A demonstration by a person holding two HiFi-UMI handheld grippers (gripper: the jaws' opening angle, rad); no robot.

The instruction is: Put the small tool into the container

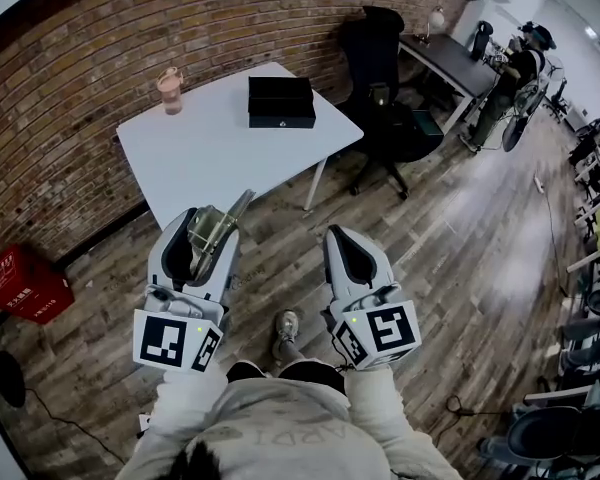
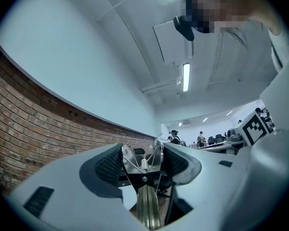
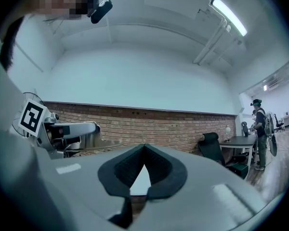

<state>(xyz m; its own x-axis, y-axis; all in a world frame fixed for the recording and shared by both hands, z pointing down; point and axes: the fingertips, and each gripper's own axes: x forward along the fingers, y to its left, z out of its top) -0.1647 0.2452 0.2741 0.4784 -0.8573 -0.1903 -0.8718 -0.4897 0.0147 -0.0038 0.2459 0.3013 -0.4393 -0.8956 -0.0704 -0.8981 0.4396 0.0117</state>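
Presently left gripper [image 2: 143, 152] clamped on small tool [image 2: 146, 203]; right gripper [image 3: 143, 147] closed, empty.

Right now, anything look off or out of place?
Nothing spilled or damaged. One oddity: the box on the table looks closed, though the tool for it is clamped in the left gripper.

A small metal tool [image 1: 218, 230] [image 2: 143, 176], silvery, with a forked, hinged head and a narrow shaft, is seen clamped between the jaws of the left gripper [image 1: 202, 236] [image 2: 142, 161] at 9 o'clock, its thin end tilted toward 1 o'clock. A black box [image 1: 281, 102], rectangular and lid shut, is set flat on the white table [image 1: 205, 148] at 12 o'clock, well apart.
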